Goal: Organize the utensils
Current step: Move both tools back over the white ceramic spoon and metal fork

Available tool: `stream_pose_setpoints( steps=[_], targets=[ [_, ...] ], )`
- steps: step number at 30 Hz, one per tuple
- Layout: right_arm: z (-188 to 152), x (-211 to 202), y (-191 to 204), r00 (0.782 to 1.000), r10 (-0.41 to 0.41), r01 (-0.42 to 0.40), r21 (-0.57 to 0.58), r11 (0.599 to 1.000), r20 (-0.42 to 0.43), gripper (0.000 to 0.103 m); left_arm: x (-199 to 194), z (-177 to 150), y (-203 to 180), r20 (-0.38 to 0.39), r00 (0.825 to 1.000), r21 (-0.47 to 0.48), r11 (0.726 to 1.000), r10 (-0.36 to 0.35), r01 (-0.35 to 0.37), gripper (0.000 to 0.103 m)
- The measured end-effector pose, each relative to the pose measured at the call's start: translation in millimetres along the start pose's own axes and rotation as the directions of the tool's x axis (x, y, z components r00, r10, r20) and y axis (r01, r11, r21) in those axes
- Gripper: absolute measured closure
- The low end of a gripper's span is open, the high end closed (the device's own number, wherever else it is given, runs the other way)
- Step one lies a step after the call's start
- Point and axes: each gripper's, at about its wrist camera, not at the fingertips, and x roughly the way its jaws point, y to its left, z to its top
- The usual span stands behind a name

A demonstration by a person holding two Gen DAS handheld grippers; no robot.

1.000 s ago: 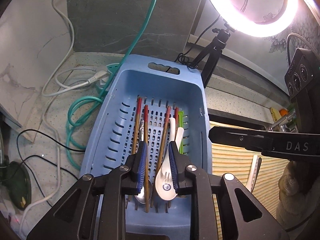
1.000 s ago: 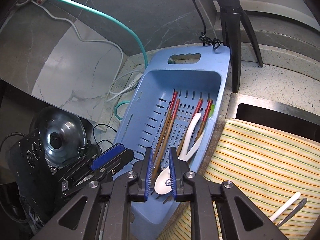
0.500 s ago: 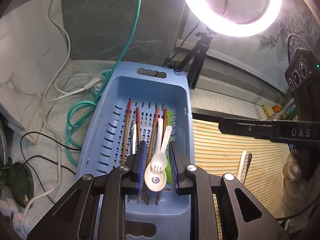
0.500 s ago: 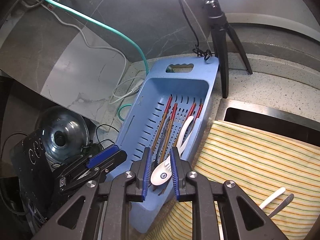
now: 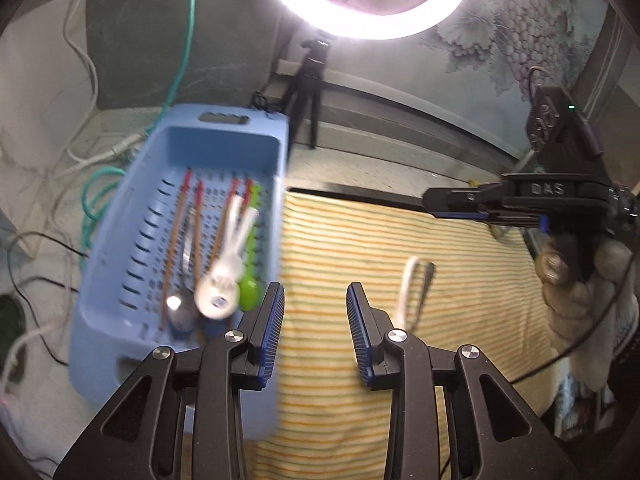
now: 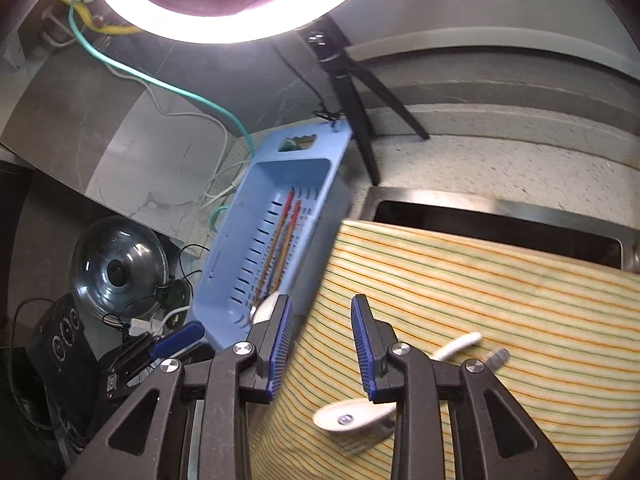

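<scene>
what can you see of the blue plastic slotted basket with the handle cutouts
The blue plastic slotted basket is a long rectangular tray of moulded plastic with slotted walls and floor and a handle cutout at each end. It rests on the speckled counter, its right side against the striped cloth. Inside lie red-tipped chopsticks, white spoons, a green spoon and a metal spoon.

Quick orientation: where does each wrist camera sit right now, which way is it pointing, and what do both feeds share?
Left wrist: on the open left gripper, facing the striped cloth; the right gripper shows at right.
Right wrist: on the open right gripper, above a white spoon on the cloth.
Shared: blue basket, cloth, ring light.
</scene>
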Motion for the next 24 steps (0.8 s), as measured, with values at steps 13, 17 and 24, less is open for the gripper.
stream_pose_setpoints(
  steps=[13,17,24],
  targets=[
    [-30.3,9.4,-56.2,0.995,-0.036,0.043,0.071,0.997,-0.094,0.076,22.6,-52.6,-49.2,-0.099,0.992,-0.047,0.996,-0.074,0.069,0.056],
    [-37.5,19.3,-63.3,0.991,-0.029,0.04,0.087,0.995,-0.129,0.076,28.1,-61.3,-57.1,-0.115,0.989,-0.067,0.994,-0.092,0.085,0.056],
    [-42.6,35.9,-61.7,0.984,-0.041,0.054,0.073,0.996,-0.172,0.072,42.6,-68.9,-59.0,-0.144,0.985,-0.112,0.991,-0.093,0.077,0.056]
  ],
)
